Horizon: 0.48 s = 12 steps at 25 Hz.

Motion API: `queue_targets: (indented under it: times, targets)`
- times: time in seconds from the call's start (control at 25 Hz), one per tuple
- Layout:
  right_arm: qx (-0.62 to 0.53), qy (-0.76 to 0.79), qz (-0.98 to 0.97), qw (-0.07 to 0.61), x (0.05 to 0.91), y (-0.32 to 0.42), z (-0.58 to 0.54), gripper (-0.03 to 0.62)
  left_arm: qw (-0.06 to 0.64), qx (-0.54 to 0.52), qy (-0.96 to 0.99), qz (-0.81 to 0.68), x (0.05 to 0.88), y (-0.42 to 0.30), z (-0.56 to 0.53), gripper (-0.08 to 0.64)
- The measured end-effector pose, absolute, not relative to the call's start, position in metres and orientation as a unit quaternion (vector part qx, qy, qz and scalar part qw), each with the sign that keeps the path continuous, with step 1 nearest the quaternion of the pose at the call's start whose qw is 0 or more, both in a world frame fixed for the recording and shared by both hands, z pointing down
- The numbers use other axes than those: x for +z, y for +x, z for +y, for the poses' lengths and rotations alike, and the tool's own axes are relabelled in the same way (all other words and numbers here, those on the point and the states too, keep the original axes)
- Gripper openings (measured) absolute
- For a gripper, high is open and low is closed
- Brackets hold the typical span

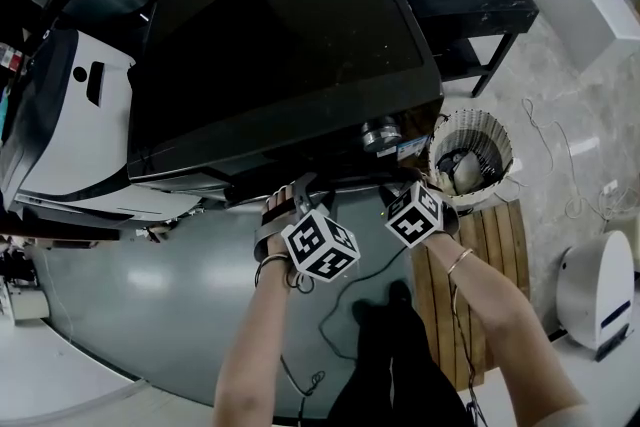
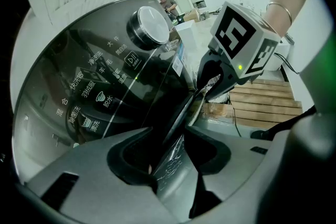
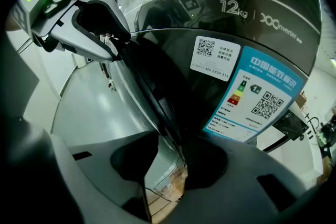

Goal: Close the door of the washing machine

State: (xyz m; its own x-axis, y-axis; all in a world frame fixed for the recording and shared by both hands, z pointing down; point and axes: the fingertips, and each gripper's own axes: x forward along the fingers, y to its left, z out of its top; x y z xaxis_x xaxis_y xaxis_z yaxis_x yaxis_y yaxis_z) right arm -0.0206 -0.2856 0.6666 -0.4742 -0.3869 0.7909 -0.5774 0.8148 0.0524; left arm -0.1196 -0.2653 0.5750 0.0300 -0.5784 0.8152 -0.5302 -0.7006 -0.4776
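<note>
**Progress.** The washing machine (image 1: 280, 45) stands with its dark top toward the head view, and both claws are at its front edge. The door (image 2: 177, 120) does not appear to be latched. In both gripper views its thin rim stands a little off the front panel, so I judge it ajar, though the exact gap cannot be read. The hold on the door is made. The swing home and the press to latch remain to be done.

**Claws.** The left claw (image 2: 168, 170) is closed on the door's rim, which runs up between its jaws toward the control panel (image 2: 100, 92) and knob (image 2: 148, 28). The right claw (image 3: 168, 176) grips the same rim further along, just beside the energy label (image 3: 257, 94).

**Position.** The door lies between the jaws of each claw, at the machine's front below the panel. The two claws are near each other along one edge.
</note>
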Motion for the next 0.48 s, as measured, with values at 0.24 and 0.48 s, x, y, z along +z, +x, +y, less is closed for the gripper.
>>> queue_targets:
  times: [0.24, 0.48]
  targets:
    - [0.119, 0.273, -0.855, 0.424, 0.666, -0.0225, -0.2872, 0.152, 0.021, -0.578, -0.716, 0.391, 0.5764, -0.1208, -0.266, 0.204]
    - [0.106, 0.27, -0.856, 0.428, 0.6634, -0.0215, -0.2845, 0.152, 0.023, -0.579, -0.71, 0.4, 0.5761, -0.1196, -0.2651, 0.207]
